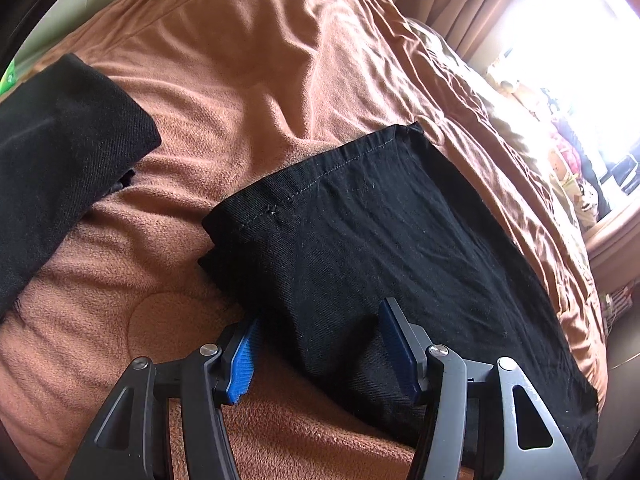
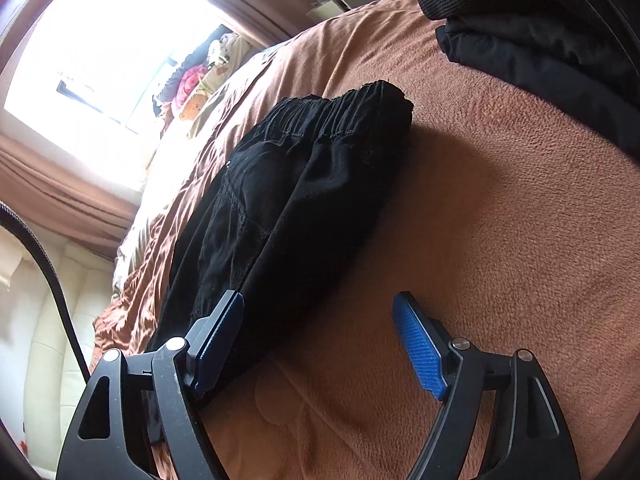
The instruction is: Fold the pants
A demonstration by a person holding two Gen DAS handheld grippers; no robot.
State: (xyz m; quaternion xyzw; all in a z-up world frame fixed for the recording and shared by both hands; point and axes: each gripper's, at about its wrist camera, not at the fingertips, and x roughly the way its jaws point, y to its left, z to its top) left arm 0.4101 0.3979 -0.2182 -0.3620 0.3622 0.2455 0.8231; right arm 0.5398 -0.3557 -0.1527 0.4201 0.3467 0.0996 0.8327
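My left gripper (image 1: 320, 344) stands wide open with nothing clamped. Its fingers straddle the near edge of the black pants (image 1: 380, 248): the left blue pad (image 1: 244, 364) sits just off the cloth over the brown blanket (image 1: 260, 60), while the right pad (image 1: 396, 348) is over the black fabric. I cannot tell whether either pad actually touches the cloth. Ahead of this gripper the pants lie flat on the blanket, and a stitched hem (image 1: 320, 172) runs across their far edge. Off to the left of the gripper, well apart from the pants, I see another dark garment (image 1: 60, 152) lying on the same blanket. Far to the right sit a bright window (image 1: 580, 40) and brown curtains (image 1: 460, 0).

My right gripper (image 2: 316, 344) is also spread wide and holds nothing. Its left finger (image 2: 220, 336) is at the near edge of the pants (image 2: 300, 200); its right finger (image 2: 420, 348) hangs over bare blanket (image 2: 500, 200). From here the pants stretch away ahead and left of the gripper, ending in a gathered elastic waistband (image 2: 340, 108) at the far end. Ahead and to the right, a pile of dark clothing (image 2: 540, 32) rests on the blanket, apart from the pants. A black cable (image 2: 52, 280) curves down at the far left.
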